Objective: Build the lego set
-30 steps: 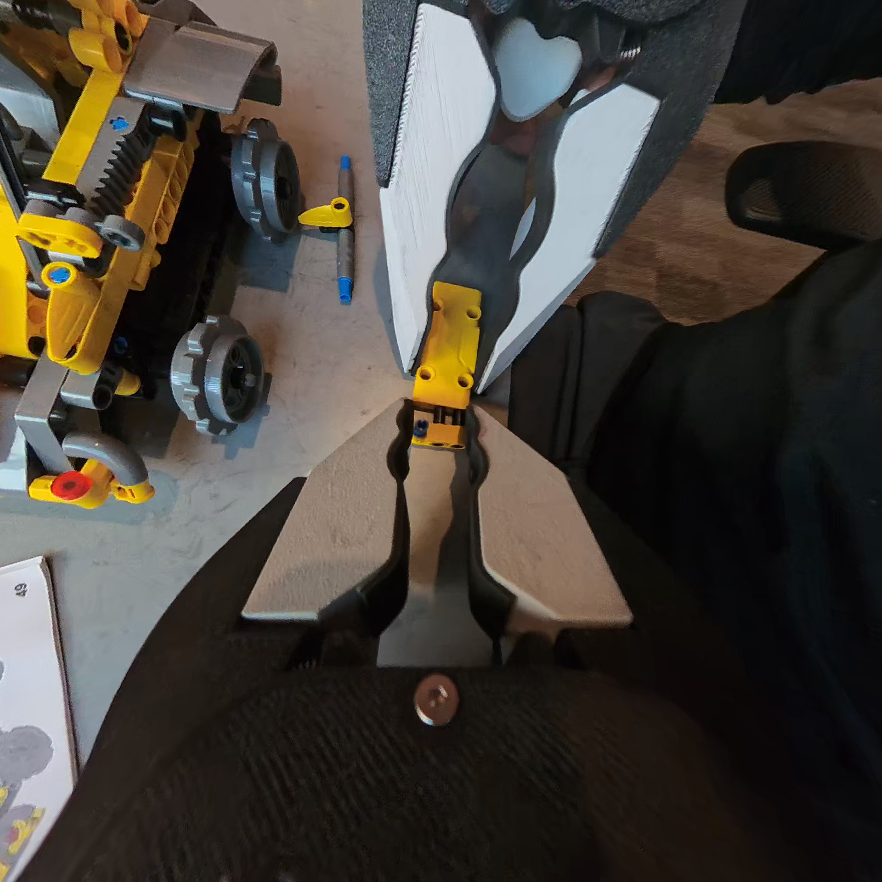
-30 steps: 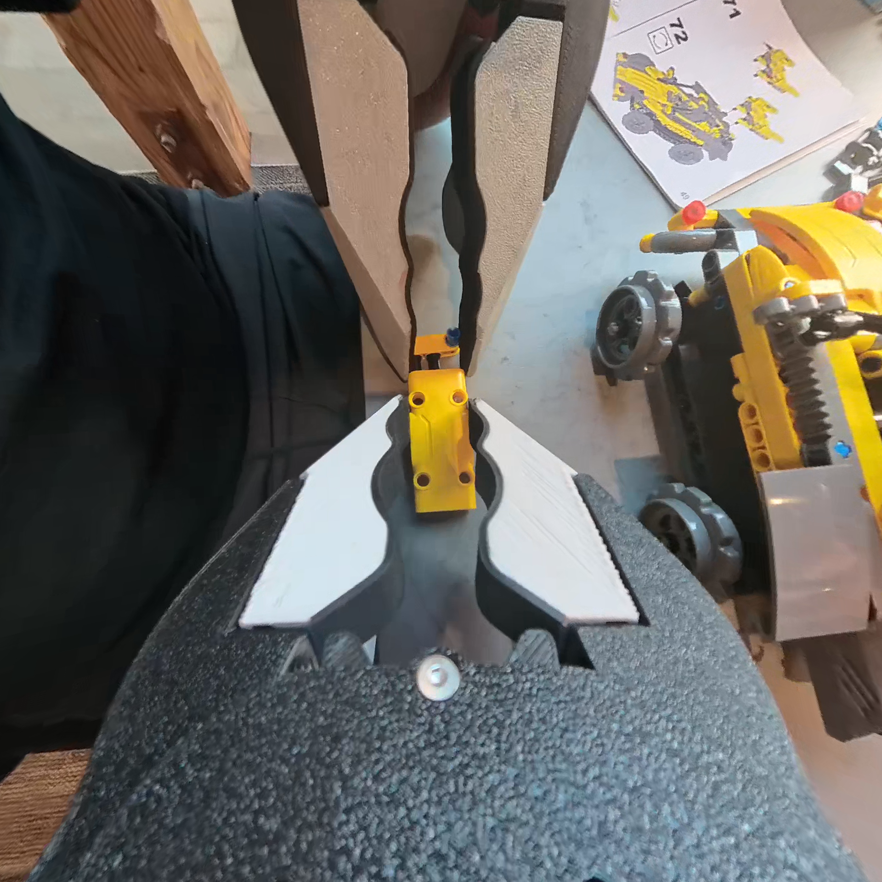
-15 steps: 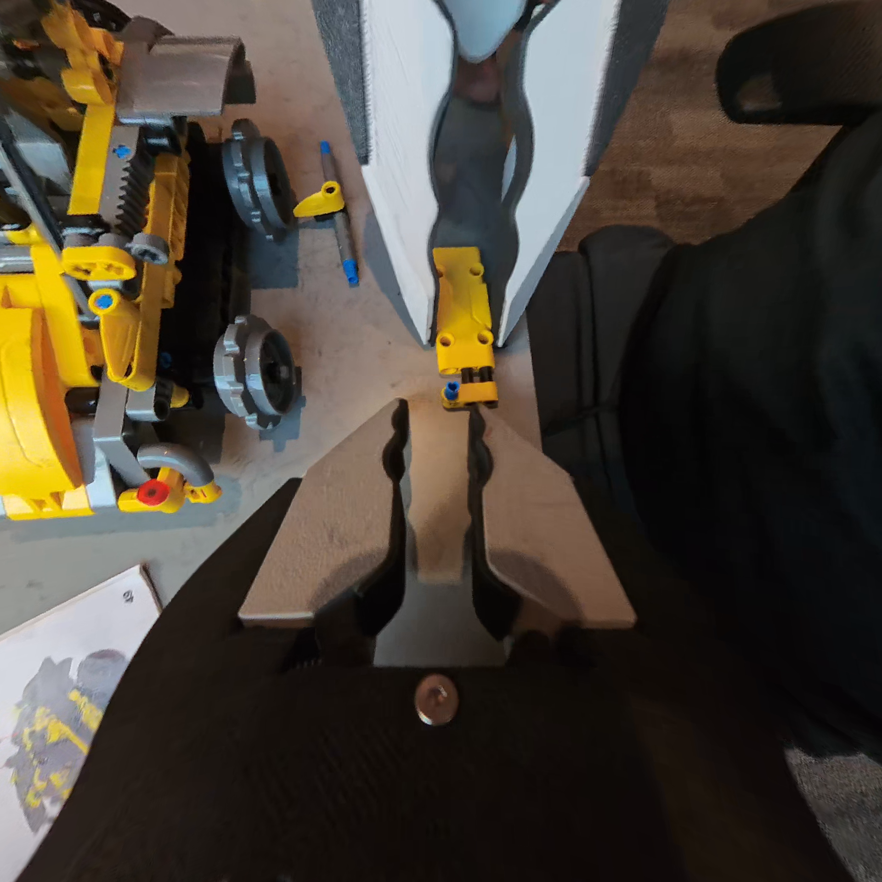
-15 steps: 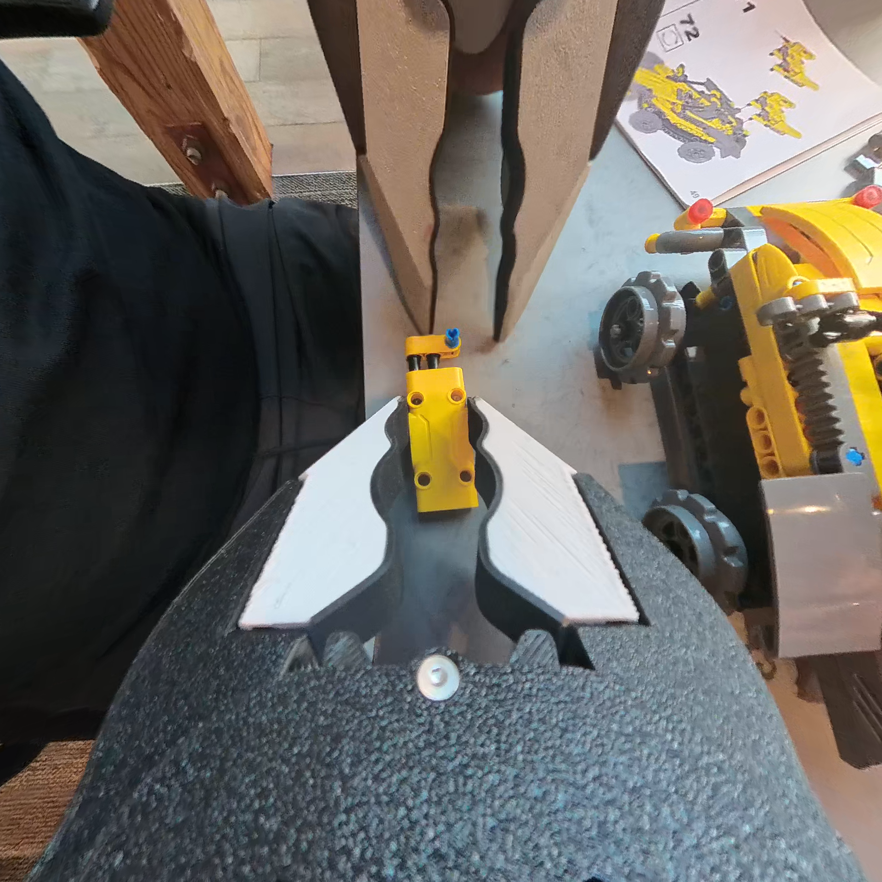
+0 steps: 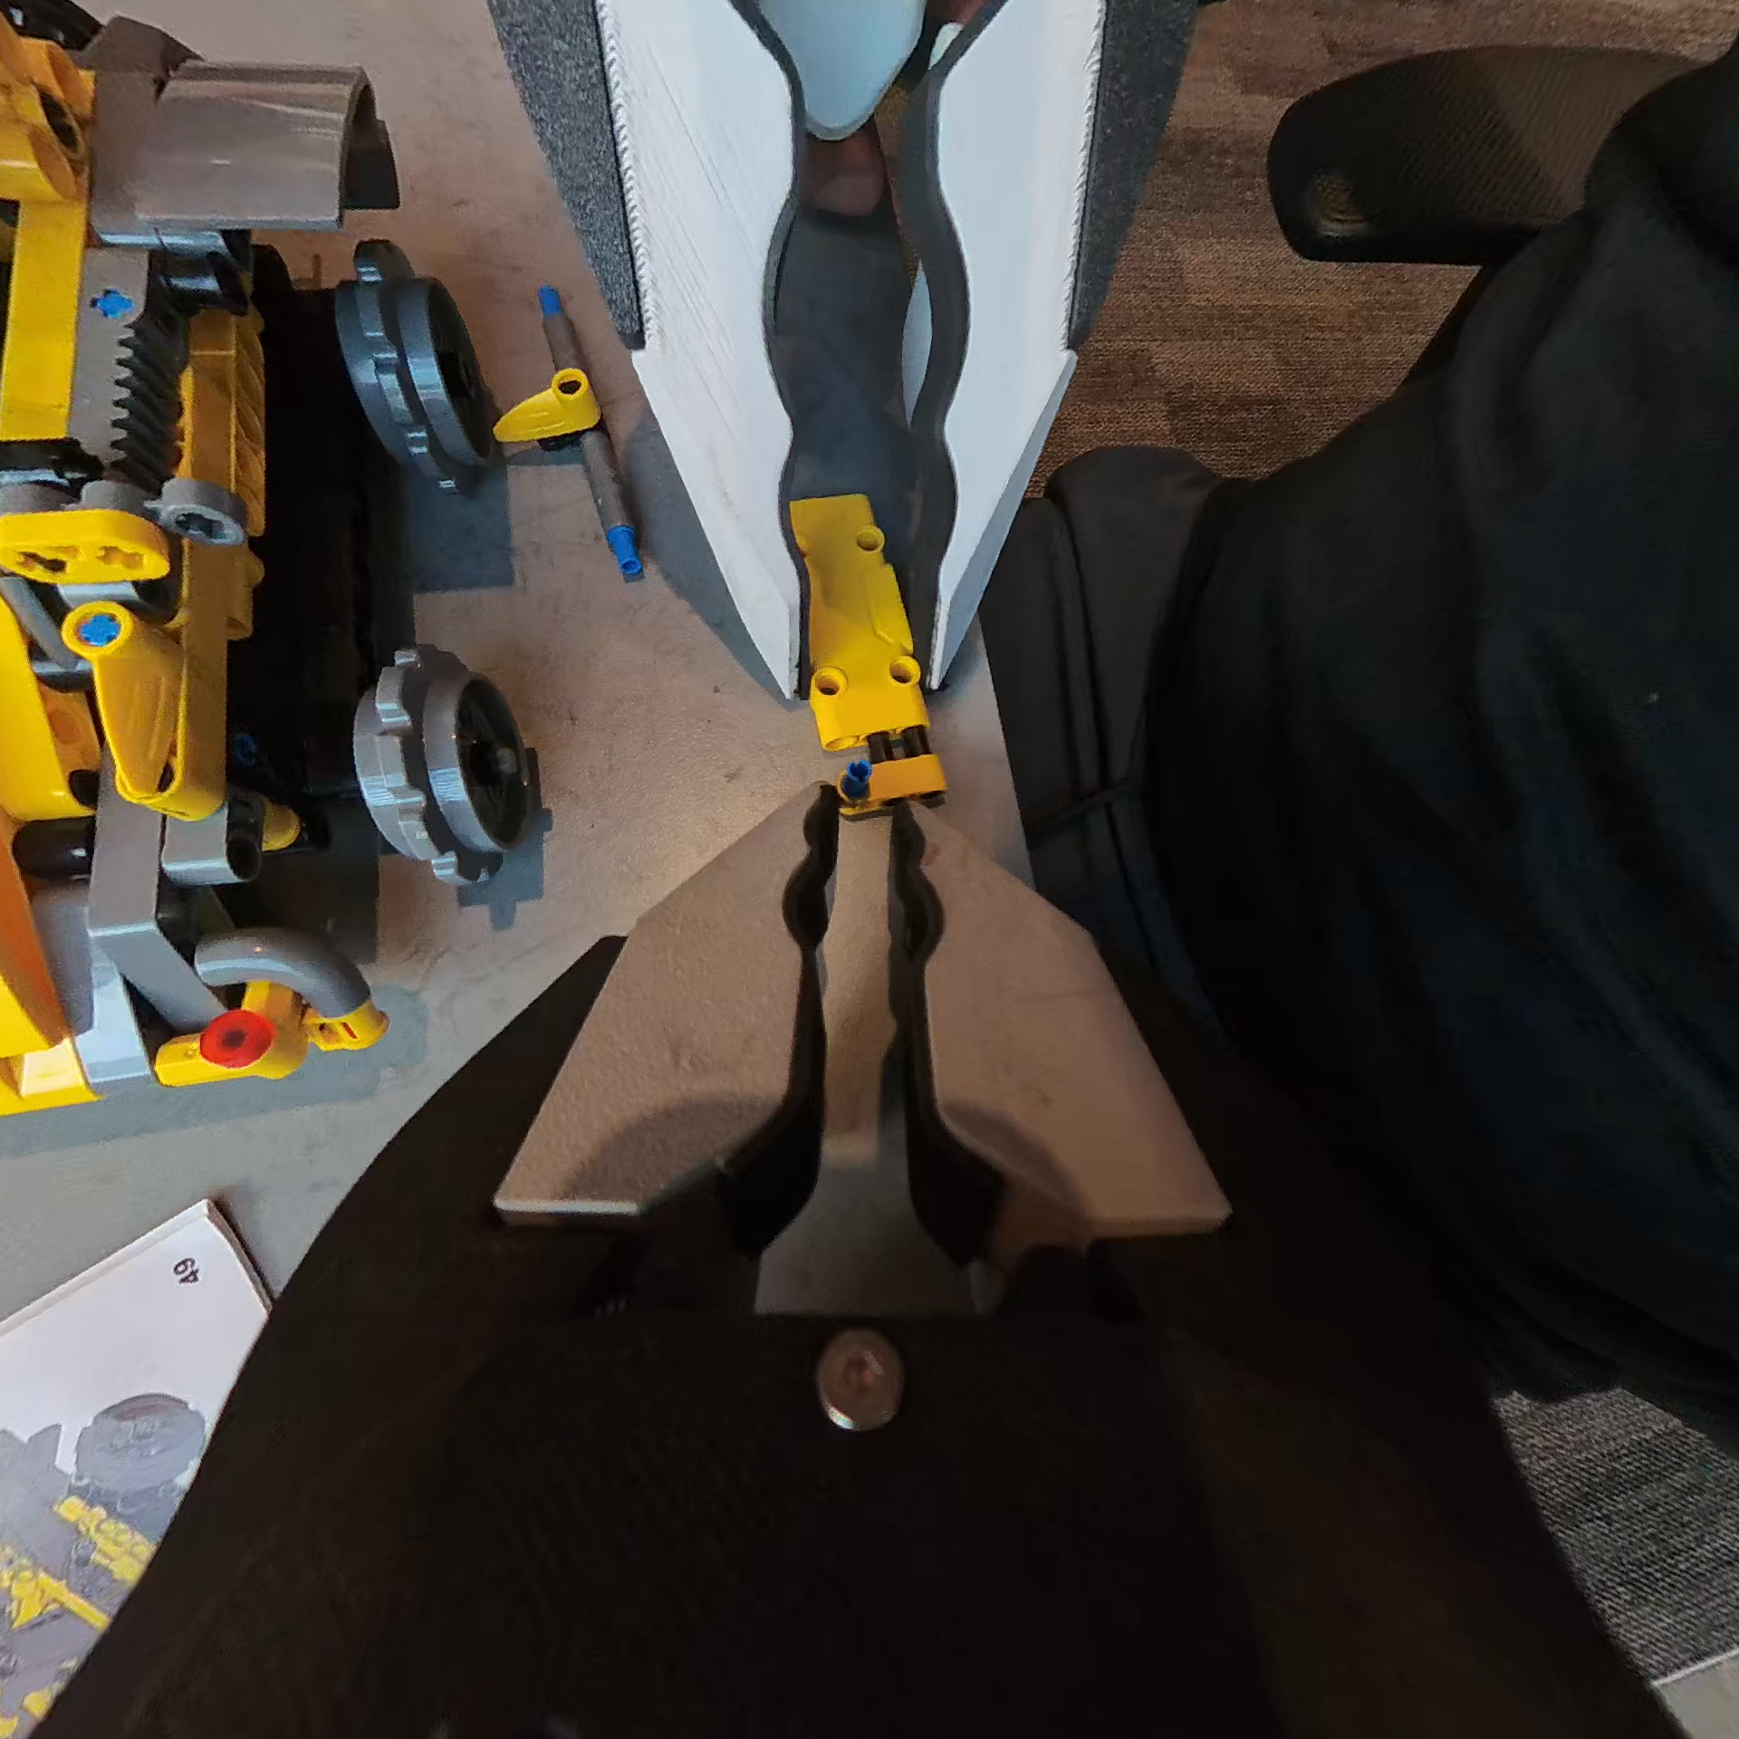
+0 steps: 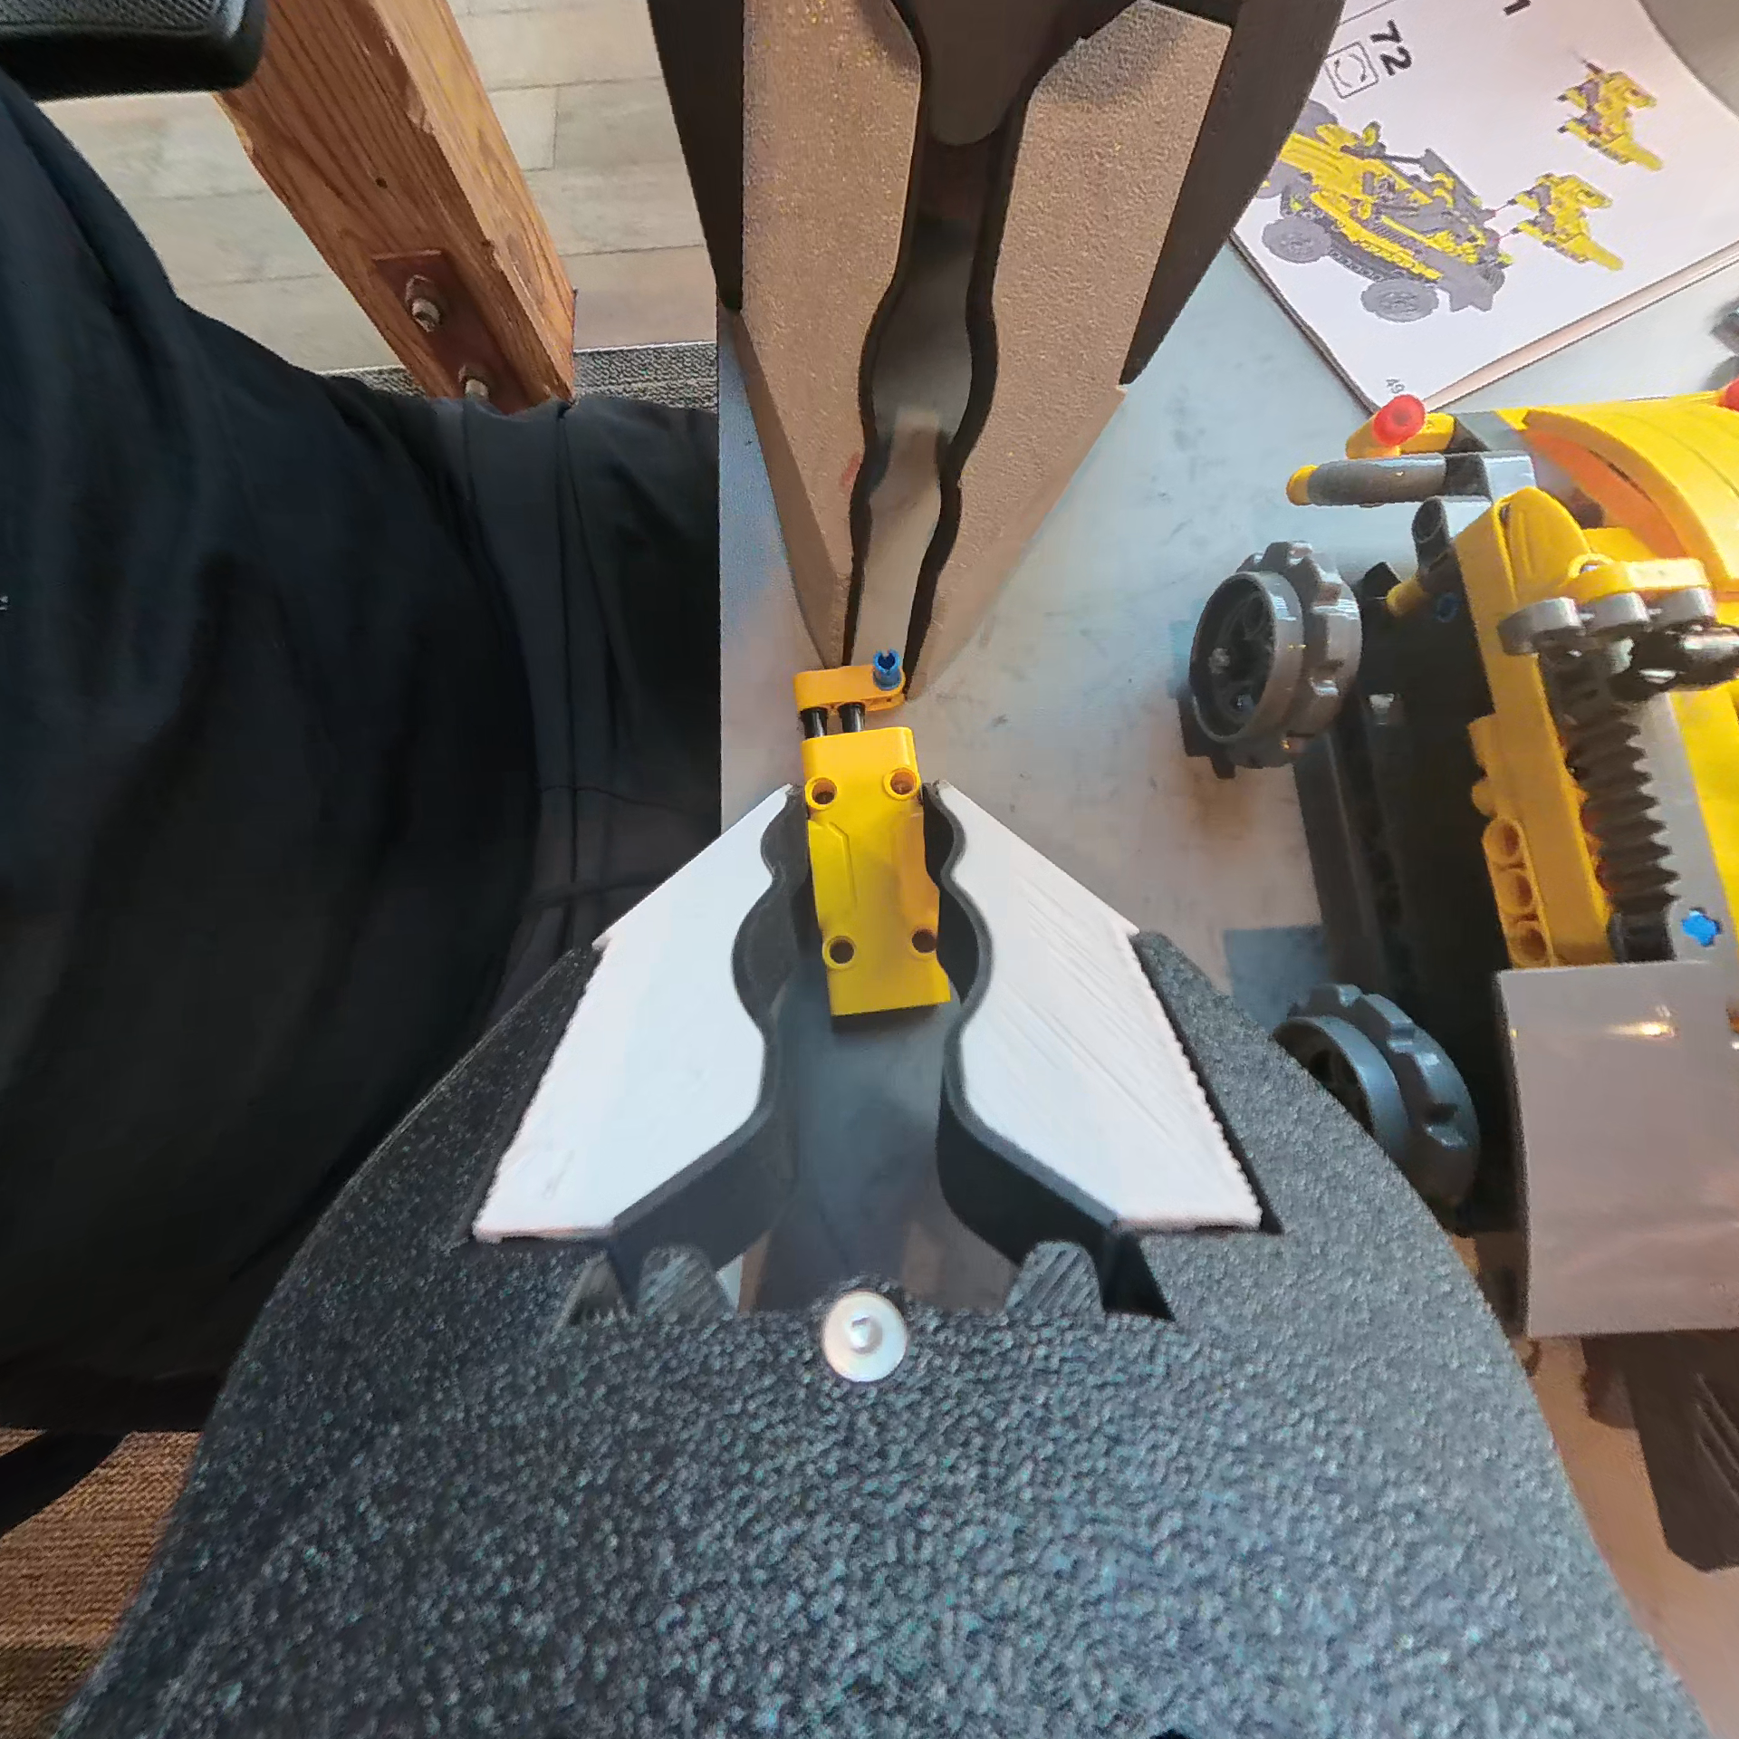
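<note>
My right gripper (image 6: 864,795), with white fingers, is shut on a yellow panel piece (image 6: 870,903) and holds it just above the table's near edge. A small yellow beam (image 6: 837,687) hangs off the panel's front end on two black pins, with a gap between them. It carries a blue pin (image 6: 885,663). My left gripper (image 5: 861,807), with tan fingers, faces it. Its jaws stand a narrow gap apart, tips right at the small beam (image 5: 903,773) and the blue pin (image 5: 854,776). I cannot tell if they touch. The right gripper (image 5: 866,687) and the panel (image 5: 852,602) show opposite.
A yellow-and-grey tracked vehicle model (image 5: 141,565) with grey sprocket wheels (image 5: 452,762) stands beside the grippers. A grey axle with a yellow part (image 5: 583,423) lies near it. An instruction booklet (image 6: 1506,188) lies on the table. A person's dark clothing (image 5: 1411,847) and a wooden post (image 6: 395,188) lie past the table edge. The tips of both grippers are at nearly the same place.
The left gripper let go of the small yellow beam and backed off. It has now moved back up to it with narrower jaws. The right gripper kept hold of the panel.
</note>
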A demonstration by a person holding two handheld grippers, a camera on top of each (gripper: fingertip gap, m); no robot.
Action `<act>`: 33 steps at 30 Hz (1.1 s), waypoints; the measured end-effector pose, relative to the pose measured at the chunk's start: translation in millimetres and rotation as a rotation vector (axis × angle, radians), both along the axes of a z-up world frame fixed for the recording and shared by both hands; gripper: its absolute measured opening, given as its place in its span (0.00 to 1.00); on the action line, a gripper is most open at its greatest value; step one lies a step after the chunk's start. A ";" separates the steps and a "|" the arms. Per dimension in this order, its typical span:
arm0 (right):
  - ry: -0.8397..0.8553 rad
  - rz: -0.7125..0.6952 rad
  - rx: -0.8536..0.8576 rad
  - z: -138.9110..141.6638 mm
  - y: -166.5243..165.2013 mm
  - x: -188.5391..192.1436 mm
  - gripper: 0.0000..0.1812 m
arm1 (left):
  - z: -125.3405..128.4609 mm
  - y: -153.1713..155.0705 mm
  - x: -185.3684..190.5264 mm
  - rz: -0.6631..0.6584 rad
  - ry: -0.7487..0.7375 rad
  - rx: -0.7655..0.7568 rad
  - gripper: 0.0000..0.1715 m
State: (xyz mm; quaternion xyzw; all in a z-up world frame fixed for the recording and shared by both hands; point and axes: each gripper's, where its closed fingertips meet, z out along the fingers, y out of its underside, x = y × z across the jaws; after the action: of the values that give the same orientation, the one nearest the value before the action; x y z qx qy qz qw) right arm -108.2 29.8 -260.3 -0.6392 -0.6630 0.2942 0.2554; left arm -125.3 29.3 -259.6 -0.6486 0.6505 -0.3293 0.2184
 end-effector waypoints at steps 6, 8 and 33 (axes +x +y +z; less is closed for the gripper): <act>-0.003 0.052 -0.002 0.1 -1.1 -0.4 0.13 | 0.2 1.1 1.1 0.013 0.007 -0.021 0.03; -0.003 0.073 -0.002 0.0 -0.6 -0.5 0.13 | 0.2 1.5 1.4 0.011 0.006 -0.019 0.03; -0.004 -0.049 0.010 0.1 1.4 3.2 0.13 | 6.9 11.2 7.4 0.146 -0.051 -0.045 0.14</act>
State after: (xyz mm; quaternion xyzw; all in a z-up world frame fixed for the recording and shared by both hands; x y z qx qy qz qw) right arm -105.0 31.2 -260.1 -0.6546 -0.6491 0.2832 0.2646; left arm -117.8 40.5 -252.7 -0.6906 0.5879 -0.3436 0.2436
